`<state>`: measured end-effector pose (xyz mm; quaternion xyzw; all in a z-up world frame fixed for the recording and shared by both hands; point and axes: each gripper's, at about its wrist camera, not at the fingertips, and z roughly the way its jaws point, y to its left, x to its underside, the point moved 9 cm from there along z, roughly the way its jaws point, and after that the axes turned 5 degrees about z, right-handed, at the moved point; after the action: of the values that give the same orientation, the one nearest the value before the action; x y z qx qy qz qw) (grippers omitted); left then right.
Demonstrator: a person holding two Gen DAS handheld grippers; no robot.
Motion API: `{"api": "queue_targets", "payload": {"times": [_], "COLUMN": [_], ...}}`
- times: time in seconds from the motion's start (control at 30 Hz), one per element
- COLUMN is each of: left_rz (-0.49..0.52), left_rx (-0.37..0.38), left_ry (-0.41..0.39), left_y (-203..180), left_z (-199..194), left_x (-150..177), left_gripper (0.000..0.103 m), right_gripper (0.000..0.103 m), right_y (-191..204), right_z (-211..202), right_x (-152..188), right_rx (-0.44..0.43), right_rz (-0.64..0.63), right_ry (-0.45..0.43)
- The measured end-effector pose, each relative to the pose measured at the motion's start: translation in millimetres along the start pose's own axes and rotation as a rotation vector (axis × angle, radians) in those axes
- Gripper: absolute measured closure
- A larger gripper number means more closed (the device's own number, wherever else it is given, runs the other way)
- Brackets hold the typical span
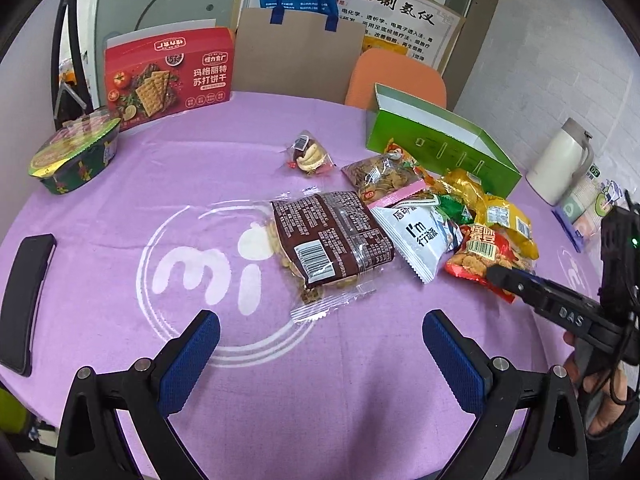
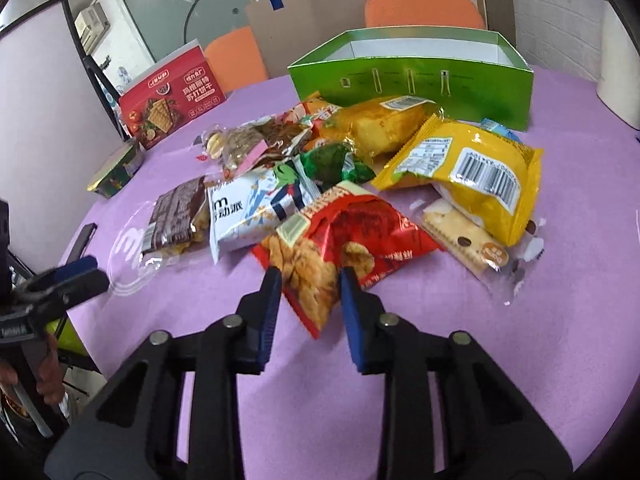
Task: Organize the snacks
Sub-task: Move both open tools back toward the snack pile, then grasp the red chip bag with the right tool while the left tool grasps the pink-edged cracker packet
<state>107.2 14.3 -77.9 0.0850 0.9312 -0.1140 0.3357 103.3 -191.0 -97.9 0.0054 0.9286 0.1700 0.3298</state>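
The right gripper (image 2: pixel 310 280) has its jaws closed on the near corner of the red pack (image 2: pixel 344 240), whose long axis runs away toward the green box (image 2: pixel 412 80). The left gripper (image 1: pixel 320 336) hovers open-jawed, farther off, nearest the brown pack (image 1: pixel 328 236).

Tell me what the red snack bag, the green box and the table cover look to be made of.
Red snack bag: thin glossy plastic film, by its crinkles and glare, with a clear window showing the snacks. Green box: coated cardboard, going by its straight folded walls, white inside and slight sheen. Table cover: matte woven cloth, probably; a fine weave texture shows, no shine.
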Motion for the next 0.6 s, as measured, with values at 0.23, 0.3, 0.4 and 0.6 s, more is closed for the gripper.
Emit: {"api": "queue_targets", "payload": {"times": [0.23,0.3,0.4,0.6], "left_rz": [-0.035,-0.022,0.037,0.099], "left_rx": [0.003,0.033,0.040,0.033], "left_ry": [0.008,-0.009,-0.024,-0.031], "left_y": [-2,-10,-26,-43], "left_z": [19,18,17,18], "left_x": [-25,-32,-43,-57], "left_gripper": [0.000,0.000,0.000,0.000], "right_gripper": [0.046,0.039,0.037,0.047], "right_y": [-13,-13,-6,-13], "right_z": [-9,-7,1,24], "right_x": [8,2,-9,-18], "right_rx": [0.034,0.033,0.016,0.054], "right_rz": [0.042,0.069,0.096,0.143], "right_ry": [-0.013,-0.026,-0.034,-0.039]}}
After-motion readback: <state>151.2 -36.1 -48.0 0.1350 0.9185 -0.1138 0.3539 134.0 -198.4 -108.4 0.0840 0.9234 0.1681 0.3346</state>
